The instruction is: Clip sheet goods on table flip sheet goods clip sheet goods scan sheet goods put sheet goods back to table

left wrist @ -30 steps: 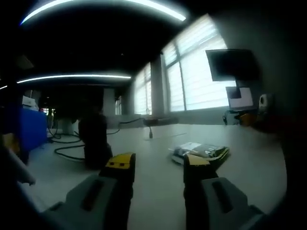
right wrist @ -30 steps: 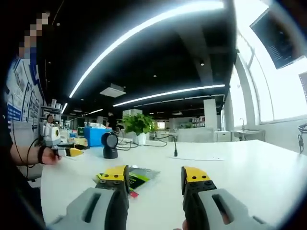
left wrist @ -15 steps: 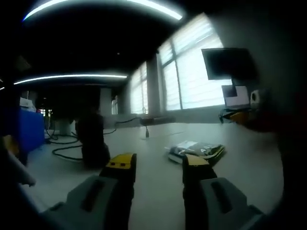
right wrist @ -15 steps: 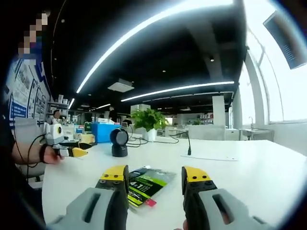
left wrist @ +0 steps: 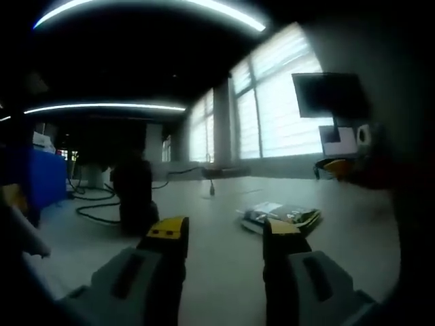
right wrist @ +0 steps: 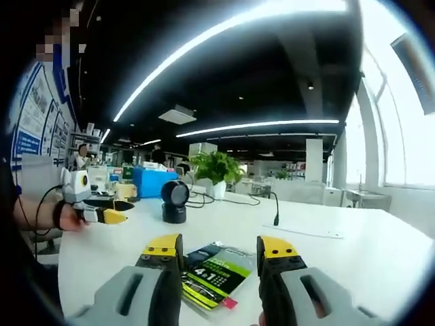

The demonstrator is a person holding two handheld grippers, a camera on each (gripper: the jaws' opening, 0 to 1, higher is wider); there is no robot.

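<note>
Table (right wrist: pixel 380 251), one sheet goods packet (right wrist: pixel 216 275), one scanner (right wrist: pixel 175 202), both grippers' fingers apart, empty.

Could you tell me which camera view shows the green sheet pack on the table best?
The right gripper view: the sheet pack lies bright and near, between the open right claw tips. The left gripper view shows the pack dim, farther off and partly behind a claw tip.

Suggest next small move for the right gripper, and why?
Probably ease the right gripper forward and down so its open jaws straddle the near edge of the flat green-and-black printed packet lying on the white table. The packet sits framed between the yellow-tipped jaws, unclipped. The left gripper hovers off to the side, near the black round scanner.
</note>
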